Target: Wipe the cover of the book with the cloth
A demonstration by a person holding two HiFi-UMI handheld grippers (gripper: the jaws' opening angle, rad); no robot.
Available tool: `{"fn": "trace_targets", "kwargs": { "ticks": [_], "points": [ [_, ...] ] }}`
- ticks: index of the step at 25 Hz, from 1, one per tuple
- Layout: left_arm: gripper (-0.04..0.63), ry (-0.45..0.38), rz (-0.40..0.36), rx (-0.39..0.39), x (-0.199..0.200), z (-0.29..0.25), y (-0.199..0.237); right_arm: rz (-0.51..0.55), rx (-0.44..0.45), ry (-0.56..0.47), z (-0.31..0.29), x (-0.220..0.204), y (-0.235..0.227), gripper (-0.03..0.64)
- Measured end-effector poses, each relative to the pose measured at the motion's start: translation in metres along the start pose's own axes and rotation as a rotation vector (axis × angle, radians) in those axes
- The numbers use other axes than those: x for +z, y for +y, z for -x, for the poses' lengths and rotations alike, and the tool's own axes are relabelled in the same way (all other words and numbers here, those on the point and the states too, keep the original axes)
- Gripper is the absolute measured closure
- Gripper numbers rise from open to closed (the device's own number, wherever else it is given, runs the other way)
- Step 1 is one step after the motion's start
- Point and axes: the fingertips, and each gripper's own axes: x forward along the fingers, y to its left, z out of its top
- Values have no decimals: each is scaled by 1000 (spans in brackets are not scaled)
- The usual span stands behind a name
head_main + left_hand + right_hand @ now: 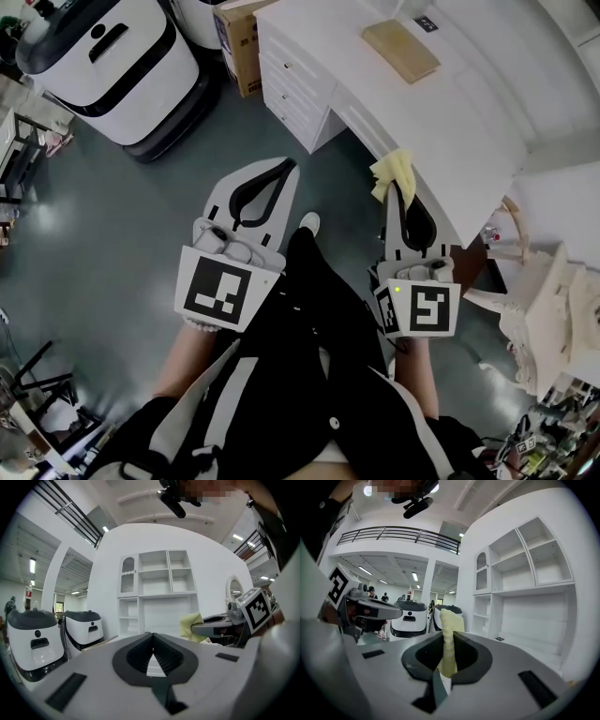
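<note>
Two tools | left tool (153, 640) closed, empty | right tool (449, 641) gripping yellow cloth (450, 620), partly hidden between jaws

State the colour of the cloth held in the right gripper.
Pale yellow. The cloth shows best in the right gripper view, pinched between the jaws.

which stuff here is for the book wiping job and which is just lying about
For the job: yellow cloth, pinched in the right claw; tan book on the white desk.
Just lying about: cardboard box, white machine; left claw, shut and empty.
</note>
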Motion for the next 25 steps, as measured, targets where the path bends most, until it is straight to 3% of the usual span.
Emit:
{"fn": "trace_targets", "kwargs": {
  "ticks": [15,21,25],
  "points": [
    [594,10,-1,51,22,-109,55,-1,56,-2,-114,15,-69,578],
    [594,-26,95,57,32,-149,73,-8,71,-1,-149,14,-95,578],
    [594,-30,83,61,38,-172,80,-3,66,-1,-164,14,-112,578]
  ]
}}
